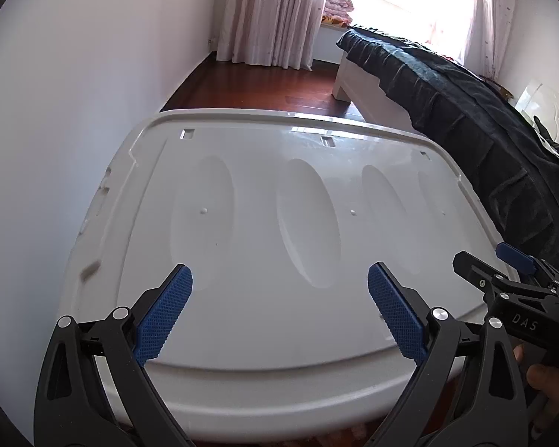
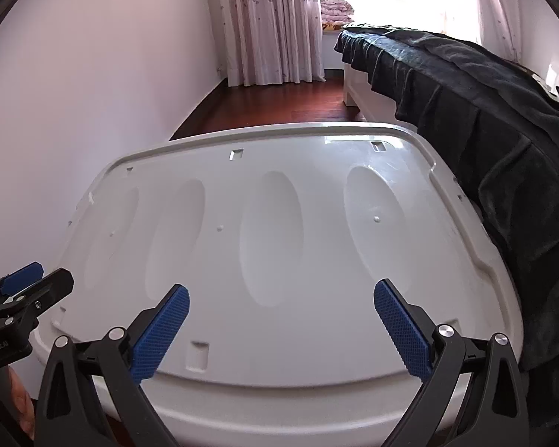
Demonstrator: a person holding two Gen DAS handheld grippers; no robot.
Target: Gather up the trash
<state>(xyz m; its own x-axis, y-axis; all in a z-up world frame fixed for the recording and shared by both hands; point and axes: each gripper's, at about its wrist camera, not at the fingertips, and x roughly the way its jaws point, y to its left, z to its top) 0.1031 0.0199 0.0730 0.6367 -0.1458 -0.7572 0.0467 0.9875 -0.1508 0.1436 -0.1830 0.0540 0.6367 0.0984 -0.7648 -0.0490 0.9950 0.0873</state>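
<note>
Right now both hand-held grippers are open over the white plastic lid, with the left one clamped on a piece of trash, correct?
Not quite. The left hand-held gripper holds nothing: the left wrist view shows only bare white plastic lid between its spread blue pads. The rest stands: the right hand-held gripper is open too, and both hover over the lid. No trash is visible in either view.

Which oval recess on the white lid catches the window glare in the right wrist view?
The rightmost oval recess, nearest the dark bedspread. It looks bright and glossy on the white lid; the three recesses to its left look duller.
</note>
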